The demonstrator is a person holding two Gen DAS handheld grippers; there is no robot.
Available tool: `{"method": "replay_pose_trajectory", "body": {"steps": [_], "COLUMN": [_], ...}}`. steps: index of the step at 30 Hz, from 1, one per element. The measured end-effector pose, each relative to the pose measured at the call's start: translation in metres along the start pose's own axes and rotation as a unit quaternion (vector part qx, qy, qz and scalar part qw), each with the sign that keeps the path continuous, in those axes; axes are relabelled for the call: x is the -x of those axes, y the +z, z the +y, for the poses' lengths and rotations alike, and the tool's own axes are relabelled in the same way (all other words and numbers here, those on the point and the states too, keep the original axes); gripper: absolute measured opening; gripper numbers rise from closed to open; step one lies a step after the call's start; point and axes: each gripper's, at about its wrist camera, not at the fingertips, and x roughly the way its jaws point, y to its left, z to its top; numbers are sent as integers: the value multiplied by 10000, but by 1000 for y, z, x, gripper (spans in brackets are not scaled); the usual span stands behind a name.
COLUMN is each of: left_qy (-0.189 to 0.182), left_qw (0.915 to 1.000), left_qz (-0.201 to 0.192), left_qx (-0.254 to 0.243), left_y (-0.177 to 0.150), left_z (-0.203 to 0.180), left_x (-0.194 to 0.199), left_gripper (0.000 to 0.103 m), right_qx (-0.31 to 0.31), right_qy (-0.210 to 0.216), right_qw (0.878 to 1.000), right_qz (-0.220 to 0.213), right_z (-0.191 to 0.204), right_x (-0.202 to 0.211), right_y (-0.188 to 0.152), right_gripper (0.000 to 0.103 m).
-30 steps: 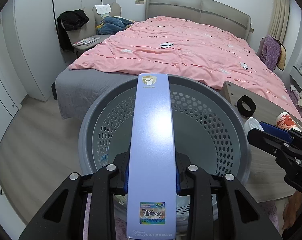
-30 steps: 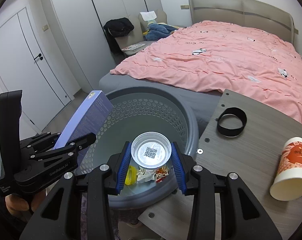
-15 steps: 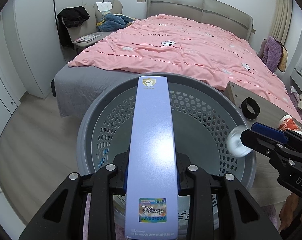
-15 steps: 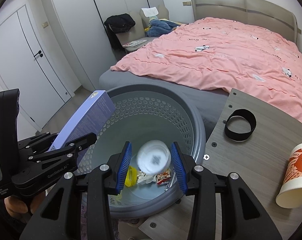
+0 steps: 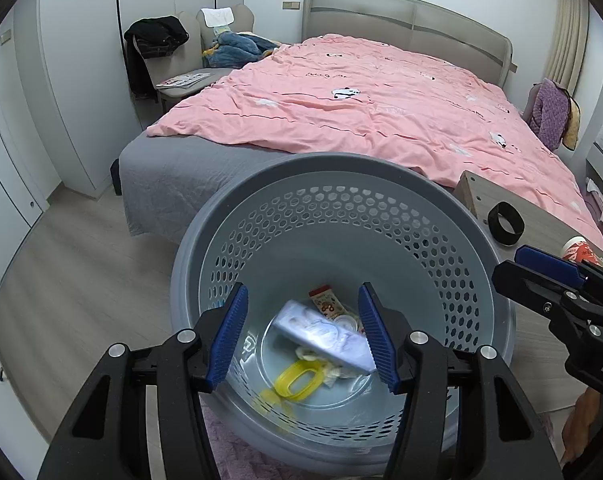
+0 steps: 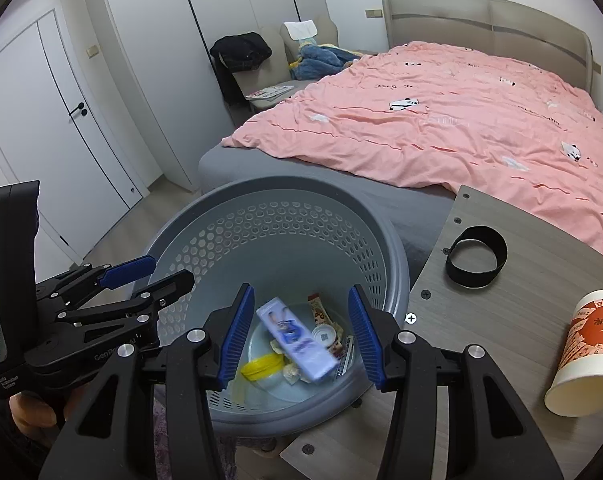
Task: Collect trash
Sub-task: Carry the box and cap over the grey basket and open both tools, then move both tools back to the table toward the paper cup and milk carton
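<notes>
Left wrist view: your left gripper [image 5: 303,334] and right gripper [image 6: 297,330] are opening, released; pale blue carton [image 5: 325,336] and small white cup [image 6: 323,335] now lying in round grey perforated basket [image 5: 341,184], so reach next for paper cup [image 6: 585,352] at table [image 6: 481,400] edge.

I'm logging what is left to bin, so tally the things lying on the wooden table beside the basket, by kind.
Black band: 1
Paper cup, lying on its side: 1
Total: 2 on the table; a bit of blue shows under the cup, too little to name.
Both grippers, left and right, hang over the basket with nothing between the opening jaws.
</notes>
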Motion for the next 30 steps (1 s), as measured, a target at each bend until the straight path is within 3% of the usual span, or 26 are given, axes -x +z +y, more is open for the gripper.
{"method": "replay_pose_trajectory", "body": {"steps": [19, 30], "left_qy": [119, 134], "left_qw": [9998, 9997], "left_qz": [-124, -179], "left_qx": [75, 66], "left_y": [-6, -7], "left_z": [2, -5], "left_x": [17, 25], "left_gripper": [64, 71], "right_qx": [-2, -141], "right_qy": [-45, -156], "right_qw": [9998, 9993], "right_qz": [-172, -319], "right_z": [0, -13], "right_x": [14, 31], "right_y": [-5, -12], "right_gripper": [63, 85]}}
